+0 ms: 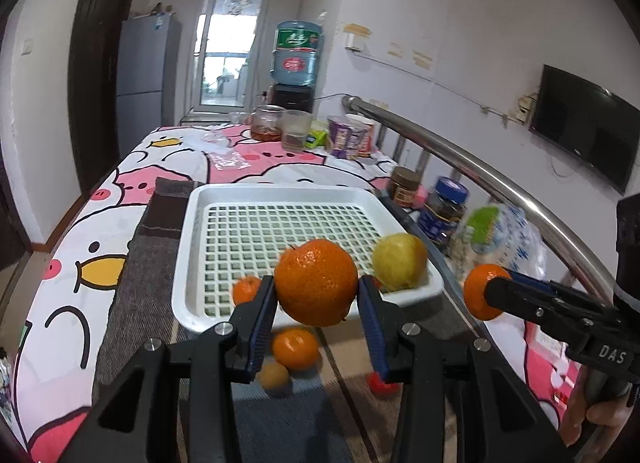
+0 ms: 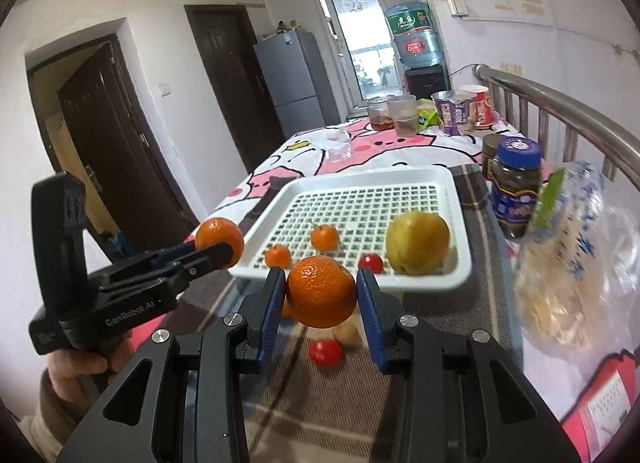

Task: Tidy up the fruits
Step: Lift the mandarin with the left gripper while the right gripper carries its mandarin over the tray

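My left gripper (image 1: 317, 295) is shut on an orange tangerine (image 1: 316, 282) and holds it above the near edge of the white slotted tray (image 1: 188, 223). My right gripper (image 2: 321, 293) is shut on another tangerine (image 2: 322, 291), in front of the same tray (image 2: 460, 199). In the tray lie a yellow-green apple (image 2: 418, 243), two small tangerines (image 2: 324, 237) and a cherry tomato (image 2: 371, 263). On the cloth in front lie a tangerine (image 1: 295, 347), a brown longan (image 1: 274, 378) and a cherry tomato (image 2: 325, 351). Each gripper shows in the other's view, the right one (image 1: 486, 291) and the left one (image 2: 220, 247).
A blue-lidded jar (image 2: 516, 191), a brown jar (image 2: 491, 155) and a plastic bag of food (image 2: 568, 263) stand right of the tray, by a steel rail (image 2: 560, 103). Cups and noodle tubs (image 2: 456, 113) stand at the table's far end.
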`<action>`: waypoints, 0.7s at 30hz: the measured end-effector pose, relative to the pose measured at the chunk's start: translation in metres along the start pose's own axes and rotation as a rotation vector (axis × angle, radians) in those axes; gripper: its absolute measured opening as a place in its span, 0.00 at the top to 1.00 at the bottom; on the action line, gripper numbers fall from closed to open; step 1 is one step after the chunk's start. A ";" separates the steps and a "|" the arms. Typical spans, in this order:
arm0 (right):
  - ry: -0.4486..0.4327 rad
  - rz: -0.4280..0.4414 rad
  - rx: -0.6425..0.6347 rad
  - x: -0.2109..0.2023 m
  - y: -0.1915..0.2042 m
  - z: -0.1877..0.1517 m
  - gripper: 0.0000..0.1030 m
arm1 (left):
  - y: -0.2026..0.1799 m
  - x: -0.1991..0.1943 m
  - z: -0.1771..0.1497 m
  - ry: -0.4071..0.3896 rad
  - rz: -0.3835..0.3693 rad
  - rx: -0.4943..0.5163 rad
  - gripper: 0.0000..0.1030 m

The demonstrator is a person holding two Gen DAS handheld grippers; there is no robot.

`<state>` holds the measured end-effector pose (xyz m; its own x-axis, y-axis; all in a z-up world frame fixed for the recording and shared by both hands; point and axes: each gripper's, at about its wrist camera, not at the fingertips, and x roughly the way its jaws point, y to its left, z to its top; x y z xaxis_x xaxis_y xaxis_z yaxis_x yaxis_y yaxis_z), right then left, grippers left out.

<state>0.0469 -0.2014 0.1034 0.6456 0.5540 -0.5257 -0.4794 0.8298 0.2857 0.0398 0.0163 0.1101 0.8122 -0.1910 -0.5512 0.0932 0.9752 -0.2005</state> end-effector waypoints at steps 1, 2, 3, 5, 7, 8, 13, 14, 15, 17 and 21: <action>0.001 0.011 0.013 0.006 -0.002 0.005 0.66 | 0.003 0.004 0.004 0.001 0.001 -0.012 0.58; -0.001 0.019 0.024 0.010 -0.004 0.009 0.66 | 0.007 0.009 0.009 0.000 0.005 -0.023 0.58; -0.002 0.029 0.039 0.015 -0.006 0.013 0.66 | 0.009 0.013 0.011 0.000 0.010 -0.029 0.58; 0.002 0.048 0.068 0.025 -0.010 0.019 0.66 | 0.015 0.022 0.020 -0.001 0.017 -0.046 0.58; 0.007 0.061 0.096 0.038 -0.014 0.025 0.66 | 0.019 0.032 0.025 0.001 0.025 -0.060 0.58; 0.010 0.064 0.106 0.043 -0.015 0.028 0.66 | 0.022 0.036 0.026 0.004 0.029 -0.068 0.58; 0.035 0.069 0.146 0.077 -0.019 0.037 0.66 | 0.034 0.067 0.031 0.040 0.057 -0.100 0.58; 0.042 0.067 0.150 0.082 -0.020 0.036 0.66 | 0.036 0.072 0.030 0.048 0.062 -0.105 0.58; 0.049 0.066 0.155 0.089 -0.020 0.036 0.66 | 0.039 0.078 0.030 0.056 0.065 -0.114 0.58; 0.064 0.065 0.158 0.100 -0.021 0.036 0.66 | 0.043 0.087 0.029 0.068 0.073 -0.122 0.58; 0.101 0.039 0.141 0.124 -0.021 0.033 0.66 | 0.052 0.103 0.027 0.095 0.088 -0.134 0.58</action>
<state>0.1566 -0.1479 0.0587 0.5620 0.5821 -0.5876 -0.4098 0.8131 0.4135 0.1436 0.0499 0.0645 0.7552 -0.1210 -0.6442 -0.0589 0.9663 -0.2505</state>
